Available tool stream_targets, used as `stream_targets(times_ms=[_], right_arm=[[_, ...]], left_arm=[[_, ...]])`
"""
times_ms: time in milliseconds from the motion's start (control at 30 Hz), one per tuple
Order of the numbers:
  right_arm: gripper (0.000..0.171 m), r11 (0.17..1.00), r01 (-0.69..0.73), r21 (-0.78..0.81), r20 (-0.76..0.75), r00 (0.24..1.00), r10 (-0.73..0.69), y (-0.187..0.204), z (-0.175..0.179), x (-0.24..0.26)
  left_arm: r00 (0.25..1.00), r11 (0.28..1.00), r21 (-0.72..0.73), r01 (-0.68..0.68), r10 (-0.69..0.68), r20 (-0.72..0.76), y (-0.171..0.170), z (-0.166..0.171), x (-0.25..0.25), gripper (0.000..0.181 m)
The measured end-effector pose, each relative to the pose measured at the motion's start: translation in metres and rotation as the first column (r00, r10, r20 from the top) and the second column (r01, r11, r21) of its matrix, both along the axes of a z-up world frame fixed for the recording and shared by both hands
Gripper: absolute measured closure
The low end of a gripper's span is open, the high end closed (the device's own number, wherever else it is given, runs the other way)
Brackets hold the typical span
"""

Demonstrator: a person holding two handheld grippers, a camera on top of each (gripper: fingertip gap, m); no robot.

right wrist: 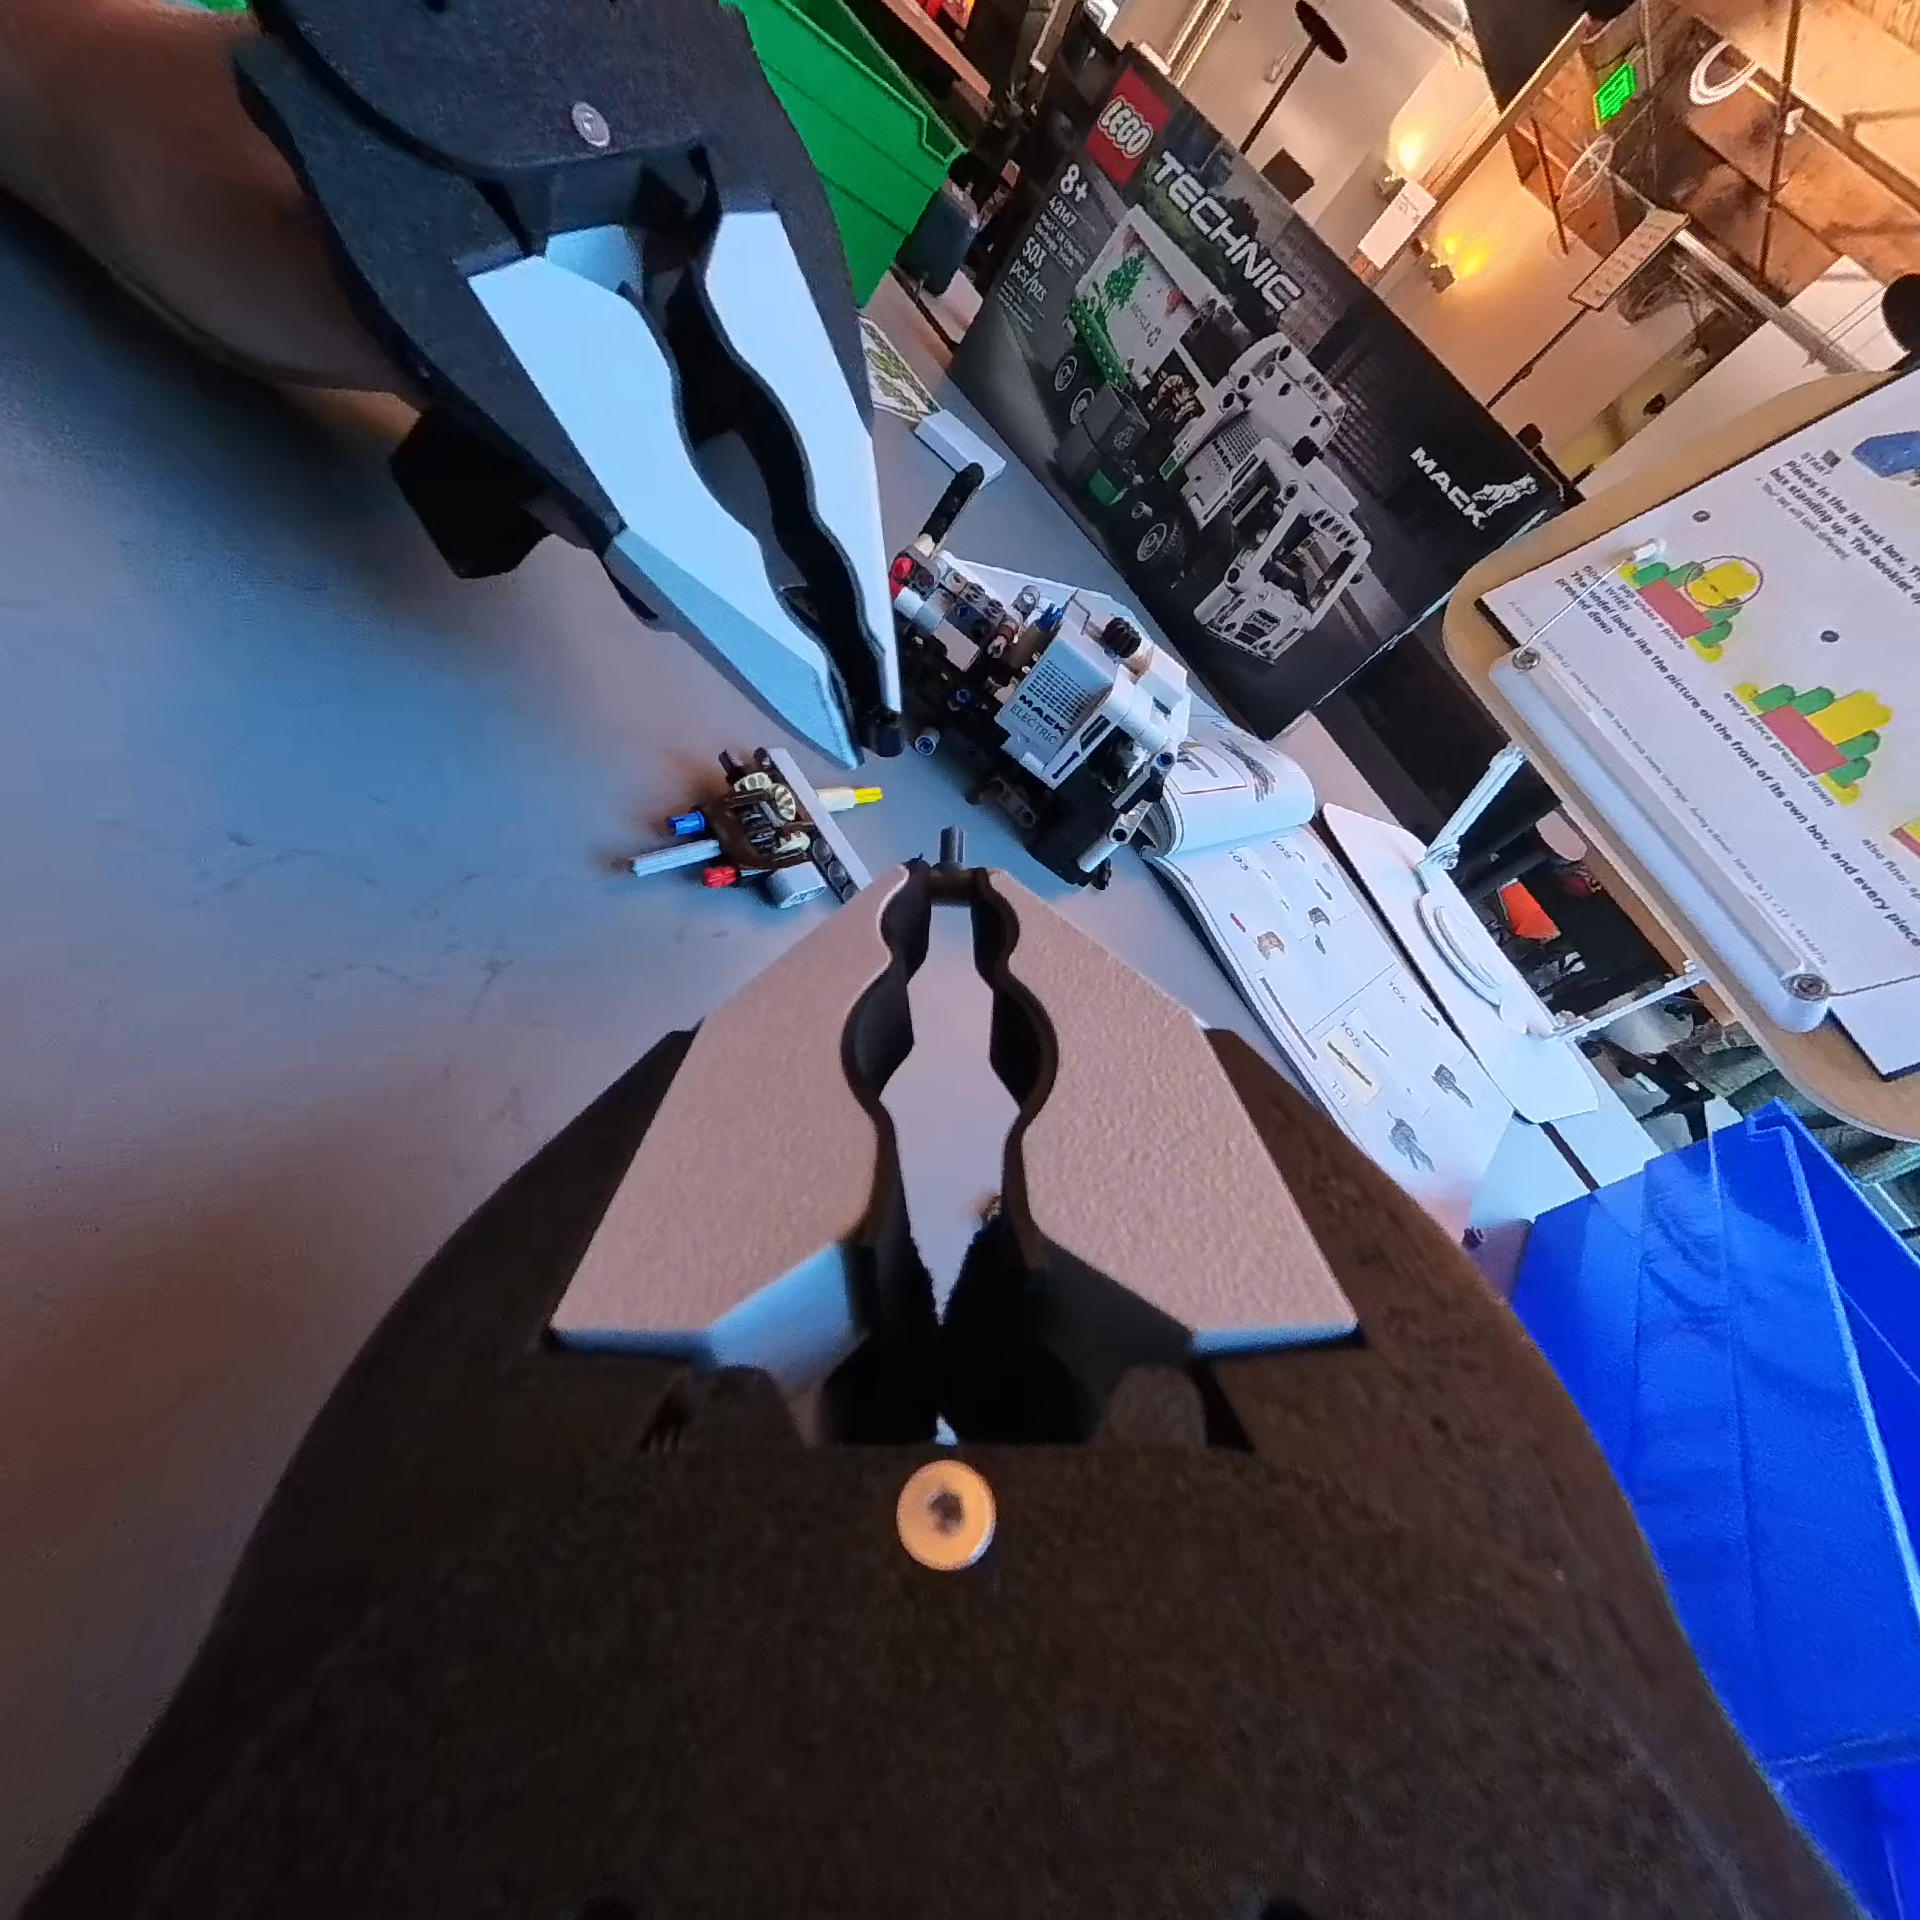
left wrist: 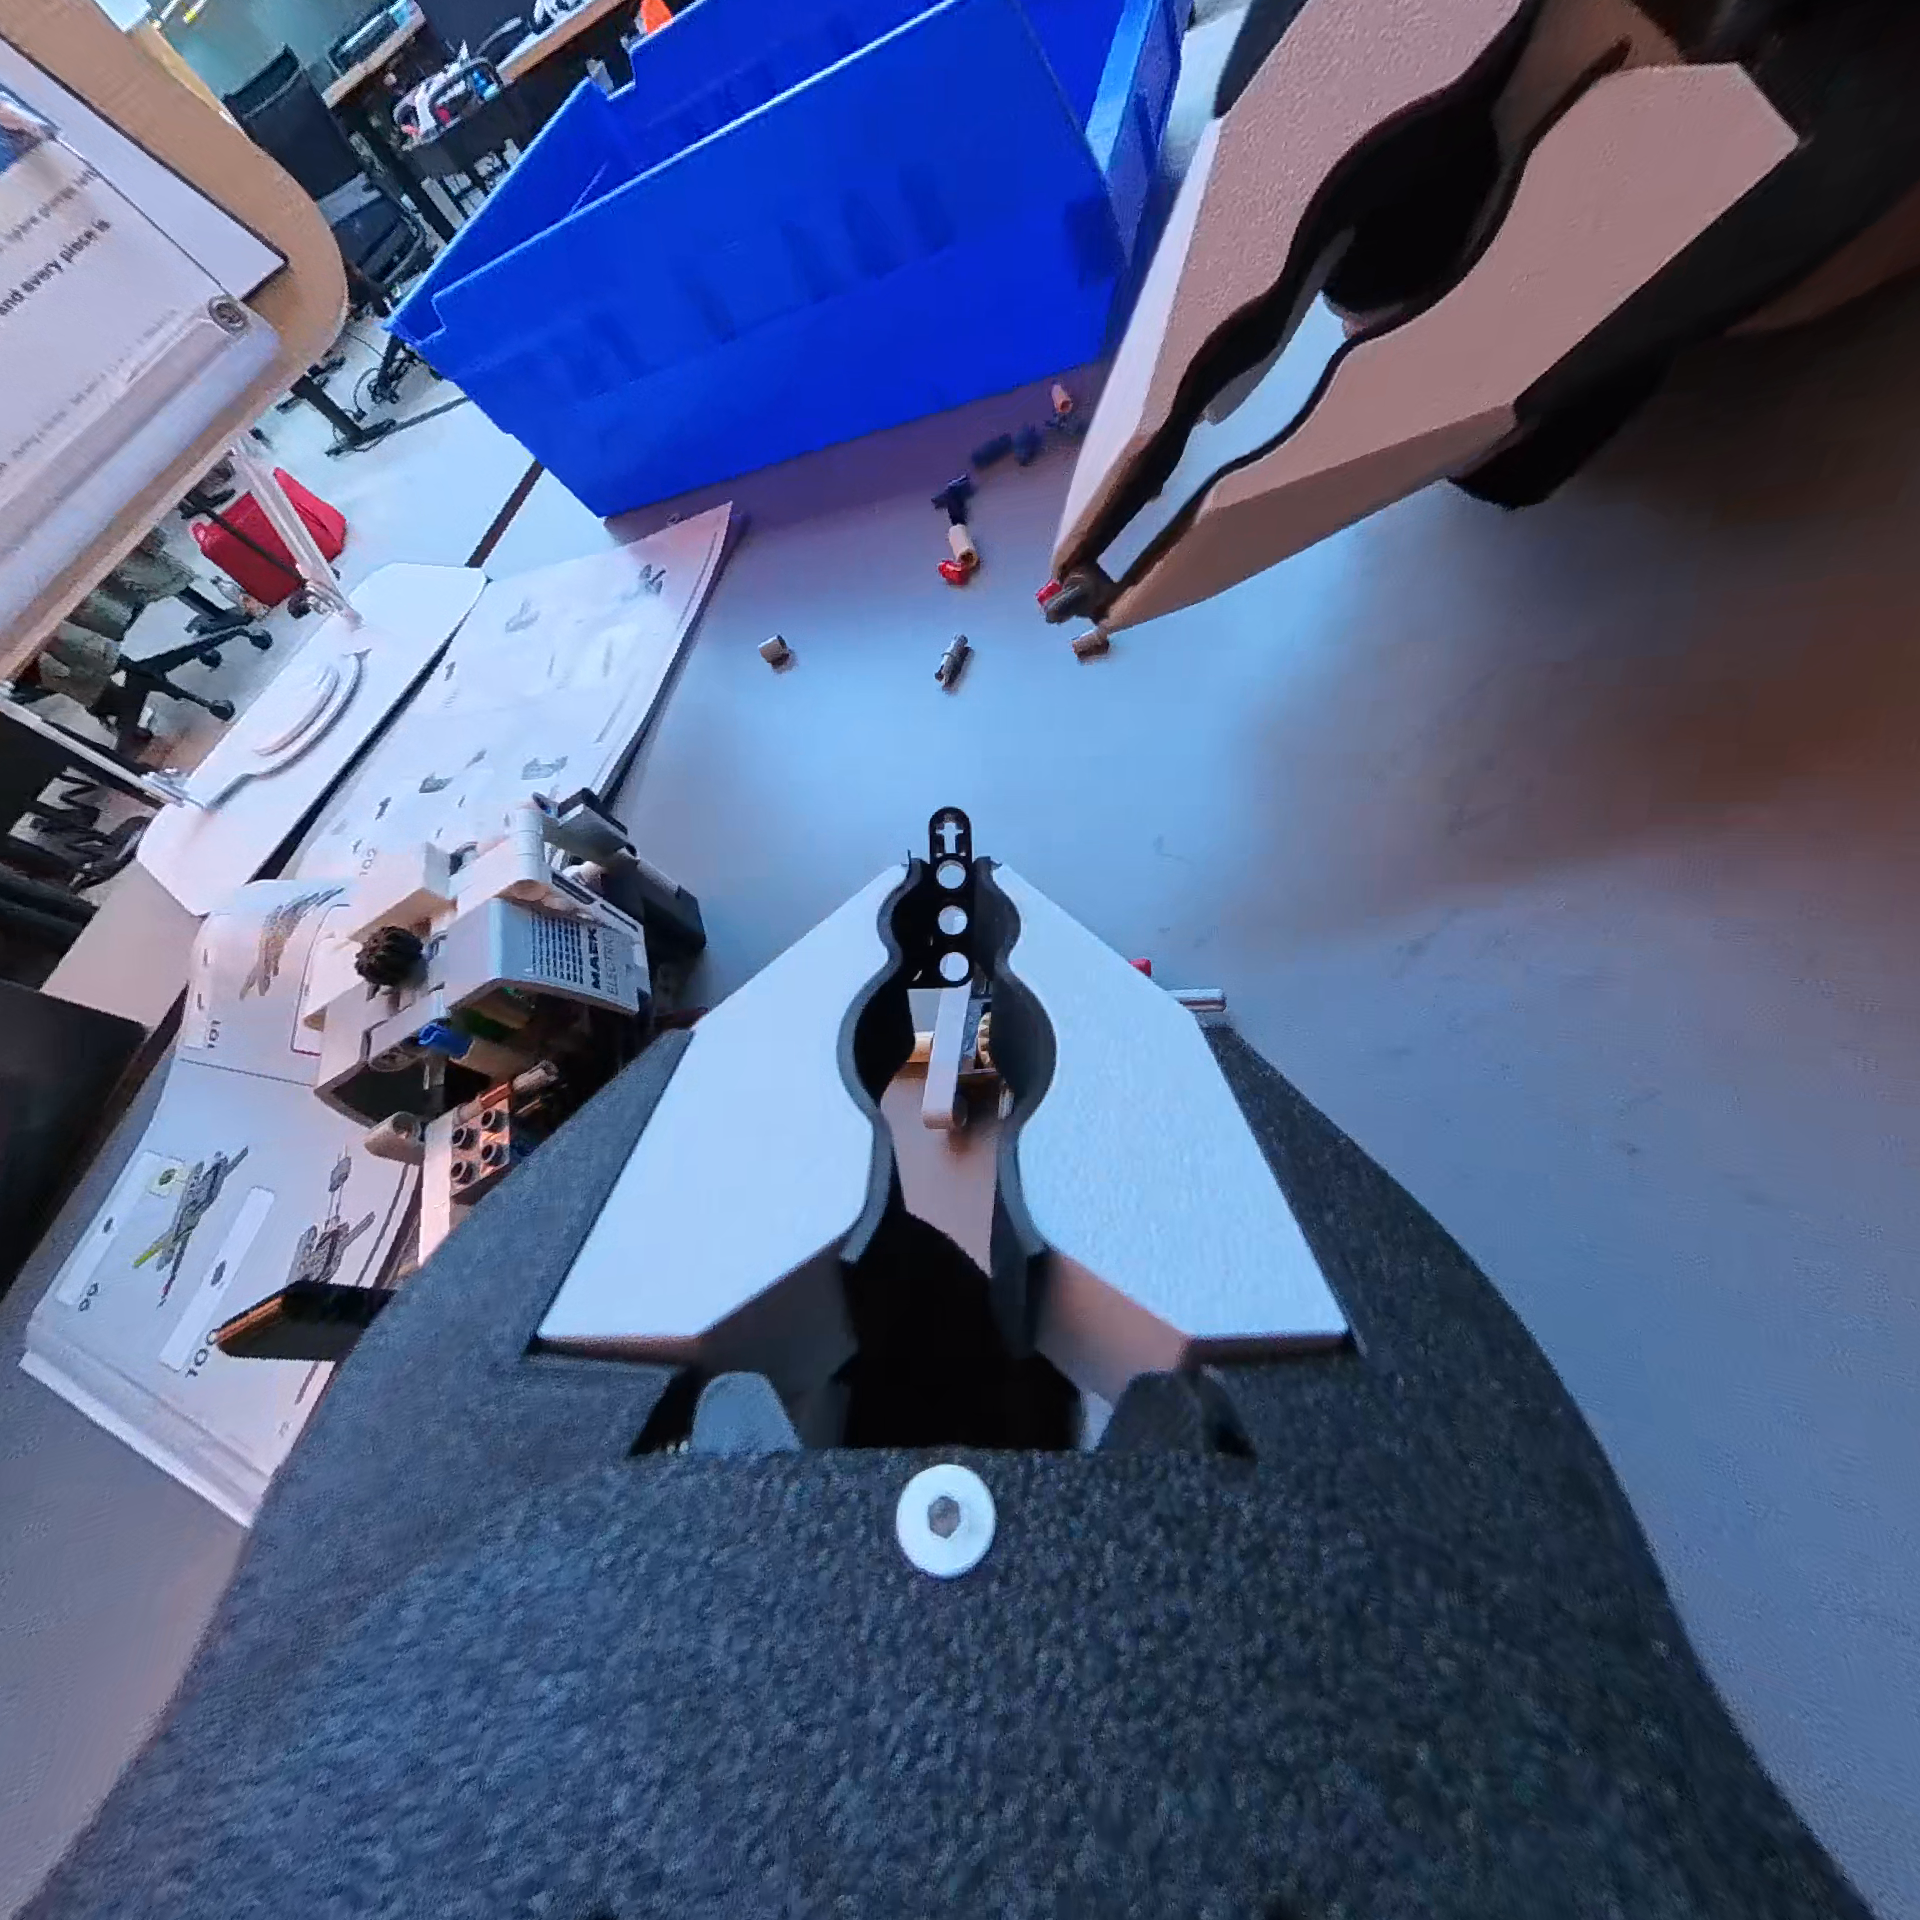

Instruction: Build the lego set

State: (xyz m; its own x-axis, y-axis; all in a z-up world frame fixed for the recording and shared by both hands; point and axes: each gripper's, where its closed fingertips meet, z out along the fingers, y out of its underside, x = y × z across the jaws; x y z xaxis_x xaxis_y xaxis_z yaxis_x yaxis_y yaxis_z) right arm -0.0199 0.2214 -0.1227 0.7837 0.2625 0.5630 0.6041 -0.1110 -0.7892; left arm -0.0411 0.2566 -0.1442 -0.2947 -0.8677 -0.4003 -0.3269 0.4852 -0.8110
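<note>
My left gripper was clenched on a black beam with holes, which stood up between its tips. My right gripper was closed on a small dark pin. The half-built white truck stood on the grey table, partly on the open instruction booklet. A small gear assembly lay near it, beside loose pins.

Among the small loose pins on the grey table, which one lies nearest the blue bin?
The tan-and-red pin lies nearest the blue plastic bin, almost at its base; the dark blue pins lie just below it, the grey pin farthest.
</note>
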Motion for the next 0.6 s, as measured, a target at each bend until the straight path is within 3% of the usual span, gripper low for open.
stream_targets(times_ms=[433,600], right_arm=[[0.165,1.000,0.001,-0.004,0.028,1.000,-0.001,0.001,-0.002,-0.002],[0.164,0.997,0.008,-0.072,-0.005,1.000,-0.009,0.001,-0.011,-0.004]], left_arm=[[1.000,0.994,0.111,0.007,-0.009,0.020,-0.004,0.000,-0.001,0.177],[1.000,0.993,0.122,0.003,-0.005,0.017,-0.002,-0.001,-0.001,0.177]])
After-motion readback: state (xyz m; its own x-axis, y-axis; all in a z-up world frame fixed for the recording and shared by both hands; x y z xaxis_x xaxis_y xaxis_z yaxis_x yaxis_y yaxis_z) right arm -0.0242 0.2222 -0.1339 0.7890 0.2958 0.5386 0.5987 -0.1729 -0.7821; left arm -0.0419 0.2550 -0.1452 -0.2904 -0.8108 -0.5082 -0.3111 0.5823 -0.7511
